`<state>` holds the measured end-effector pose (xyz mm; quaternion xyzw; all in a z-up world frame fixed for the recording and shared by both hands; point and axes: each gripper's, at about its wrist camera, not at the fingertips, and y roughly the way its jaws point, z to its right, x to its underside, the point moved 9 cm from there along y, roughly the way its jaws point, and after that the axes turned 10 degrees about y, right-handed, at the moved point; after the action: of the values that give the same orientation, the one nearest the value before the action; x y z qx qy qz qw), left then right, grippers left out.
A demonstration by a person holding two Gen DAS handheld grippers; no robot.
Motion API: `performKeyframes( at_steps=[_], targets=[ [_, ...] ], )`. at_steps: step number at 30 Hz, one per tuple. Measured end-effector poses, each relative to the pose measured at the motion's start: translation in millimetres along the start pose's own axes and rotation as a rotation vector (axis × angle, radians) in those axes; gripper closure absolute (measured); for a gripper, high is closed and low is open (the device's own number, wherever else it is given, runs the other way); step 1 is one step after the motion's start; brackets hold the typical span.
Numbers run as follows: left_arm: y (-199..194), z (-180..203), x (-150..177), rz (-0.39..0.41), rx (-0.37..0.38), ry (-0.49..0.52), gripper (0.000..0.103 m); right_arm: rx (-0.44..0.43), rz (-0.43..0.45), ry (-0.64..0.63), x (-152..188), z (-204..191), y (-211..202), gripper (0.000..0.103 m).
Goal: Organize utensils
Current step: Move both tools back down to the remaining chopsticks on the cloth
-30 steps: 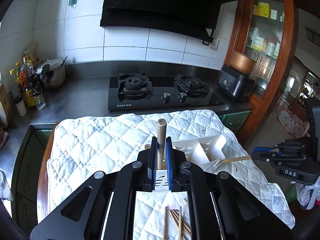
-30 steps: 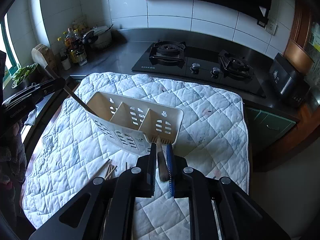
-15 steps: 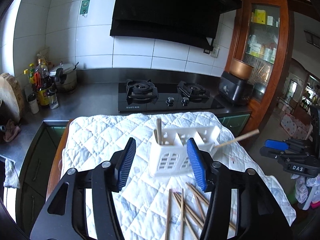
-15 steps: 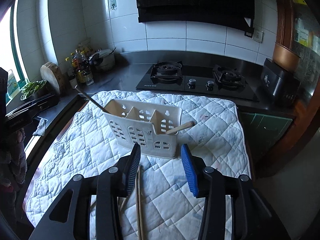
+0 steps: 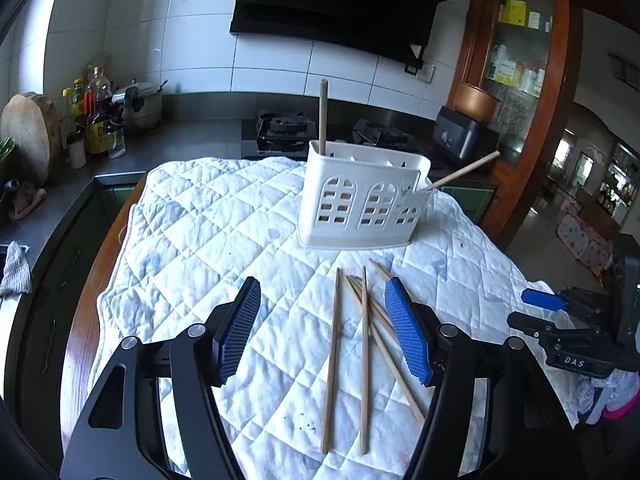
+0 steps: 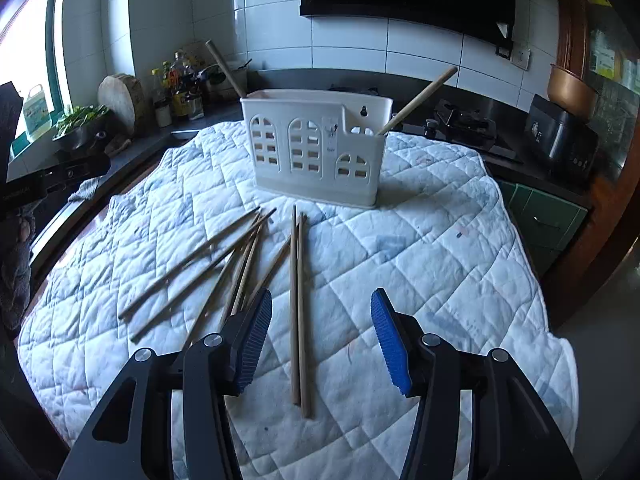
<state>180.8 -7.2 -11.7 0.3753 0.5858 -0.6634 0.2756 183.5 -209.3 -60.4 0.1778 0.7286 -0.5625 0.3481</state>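
Note:
A white plastic utensil holder (image 5: 362, 204) (image 6: 318, 152) stands upright on a white quilted cloth (image 5: 224, 240) (image 6: 432, 248). One wooden handle (image 5: 323, 114) (image 6: 225, 68) stands in its left end, another (image 5: 460, 171) (image 6: 420, 98) leans out of its right end. Several wooden chopsticks (image 5: 362, 344) (image 6: 240, 260) lie loose on the cloth in front of the holder. My left gripper (image 5: 324, 328) is open and empty above them. My right gripper (image 6: 322, 340) is open and empty over a chopstick pair (image 6: 299, 304).
A gas hob (image 5: 288, 130) and a dark appliance (image 5: 456, 136) sit on the counter behind. Bottles (image 5: 92, 120), a pot and a wooden block (image 5: 28, 136) stand at the far left. The right gripper's body (image 5: 576, 340) shows at the cloth's right edge.
Both grippers let go of the wooden-handled utensils, now standing in the holder, opened wide, and drew back and down toward the loose chopsticks.

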Motion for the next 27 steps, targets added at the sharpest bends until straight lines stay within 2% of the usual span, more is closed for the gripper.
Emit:
performKeyframes(
  at_steps=[5, 10, 15, 21, 27],
  targets=[
    [5, -2, 36, -0.048, -0.005, -0.022, 0.038, -0.025, -0.042, 0.029, 36, -7, 8, 0.059],
    [7, -3, 64, -0.082, -0.013, -0.024, 0.038, -0.061, -0.076, 0.023, 56, -28, 19, 0.066],
    [7, 0, 80, -0.108, -0.007, -0.017, 0.038, -0.091, -0.096, 0.022, 61, -46, 30, 0.077],
    [11, 3, 94, -0.134, 0.005, -0.02, 0.038, -0.102, -0.113, 0.017, 62, -59, 43, 0.082],
    [15, 12, 104, -0.155, 0.029, 0.015, 0.038, -0.086, -0.125, 0.03, 63, -56, 50, 0.087]
  ],
)
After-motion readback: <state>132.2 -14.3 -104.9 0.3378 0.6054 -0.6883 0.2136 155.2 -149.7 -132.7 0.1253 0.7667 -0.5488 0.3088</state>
